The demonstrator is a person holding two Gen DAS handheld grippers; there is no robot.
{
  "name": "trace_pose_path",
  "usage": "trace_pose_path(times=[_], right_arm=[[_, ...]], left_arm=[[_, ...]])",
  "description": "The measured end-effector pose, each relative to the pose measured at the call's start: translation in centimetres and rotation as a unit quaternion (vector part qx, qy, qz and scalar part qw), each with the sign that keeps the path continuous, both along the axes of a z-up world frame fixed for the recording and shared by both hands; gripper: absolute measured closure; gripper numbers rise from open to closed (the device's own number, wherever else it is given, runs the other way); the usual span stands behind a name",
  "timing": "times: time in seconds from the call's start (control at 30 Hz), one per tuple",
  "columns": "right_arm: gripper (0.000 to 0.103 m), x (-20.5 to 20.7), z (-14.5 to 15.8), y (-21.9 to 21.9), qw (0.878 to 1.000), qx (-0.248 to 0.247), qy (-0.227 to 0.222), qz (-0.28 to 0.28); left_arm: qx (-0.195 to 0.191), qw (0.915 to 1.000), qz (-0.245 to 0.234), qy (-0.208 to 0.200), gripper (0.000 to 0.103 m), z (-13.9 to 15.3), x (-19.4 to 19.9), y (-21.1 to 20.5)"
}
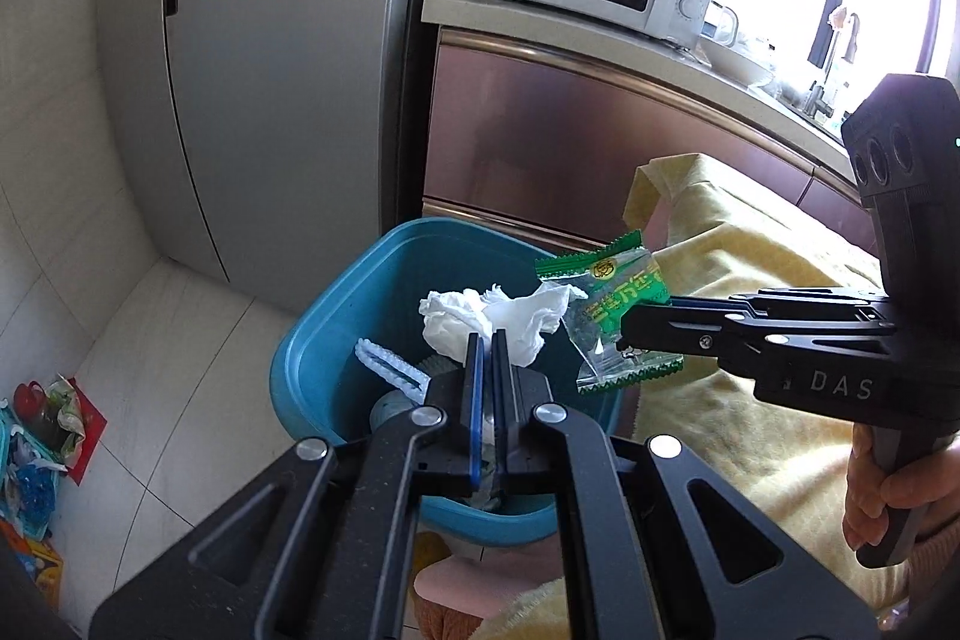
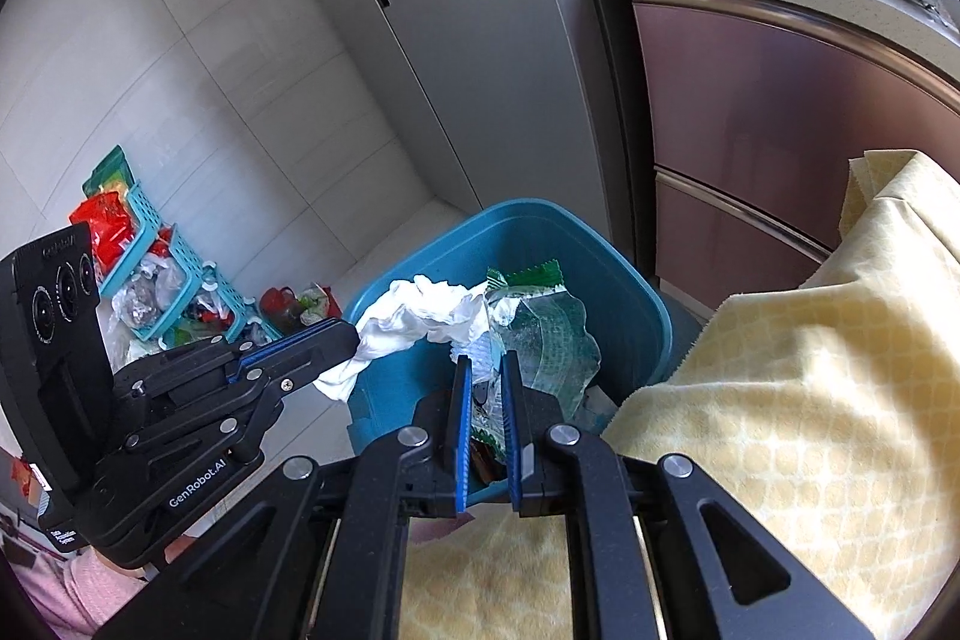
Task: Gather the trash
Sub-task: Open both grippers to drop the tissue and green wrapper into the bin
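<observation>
Left gripper [image 1: 487, 340]: pinched on crumpled white tissue [image 1: 474, 319], held above blue bin [image 1: 336, 304].
Right gripper [image 2: 485, 370]: clamped on green-and-clear wrapper [image 2: 540, 334], also over the bin.
Bin contents: some scraps already inside, hard to tell apart.
Progress: both pieces carried to the bin, not yet let go.
Left to do: release; yellow cloth [image 2: 810, 340] shows no litter.

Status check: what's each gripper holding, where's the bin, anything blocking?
Left gripper shut on crumpled white tissue. Right gripper shut on green snack wrapper. Both over blue bin. Nothing blocking the drop; yellow cloth beside the bin.
</observation>
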State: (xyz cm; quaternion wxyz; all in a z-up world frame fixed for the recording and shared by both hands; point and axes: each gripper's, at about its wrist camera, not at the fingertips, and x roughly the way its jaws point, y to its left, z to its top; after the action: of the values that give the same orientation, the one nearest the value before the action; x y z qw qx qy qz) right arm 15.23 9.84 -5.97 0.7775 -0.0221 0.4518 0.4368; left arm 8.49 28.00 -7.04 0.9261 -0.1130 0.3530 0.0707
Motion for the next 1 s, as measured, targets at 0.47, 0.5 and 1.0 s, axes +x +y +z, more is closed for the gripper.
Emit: trace_pose_path(times=[0.47, 0.5, 1.0], right_arm=[[0.090, 1.3, -2.2, 2.3, 0.999, -0.035, 0.029, -0.003], [0.090, 1.4, -2.3, 2.3, 0.999, -0.035, 0.030, -0.003], [0.088, 0.8, -1.0, -1.6, 0.999, 0.004, 0.029, -0.021]], left_arm=[[-0.030, 0.9988, 0.004, 0.037, 0.100, -3.8, 3.4, 1.0], [-0.034, 0.9987, 0.002, 0.038, 0.099, -4.1, 3.6, 1.0], [-0.048, 0.9983, -0.003, 0.032, 0.095, -4.9, 3.6, 0.5]])
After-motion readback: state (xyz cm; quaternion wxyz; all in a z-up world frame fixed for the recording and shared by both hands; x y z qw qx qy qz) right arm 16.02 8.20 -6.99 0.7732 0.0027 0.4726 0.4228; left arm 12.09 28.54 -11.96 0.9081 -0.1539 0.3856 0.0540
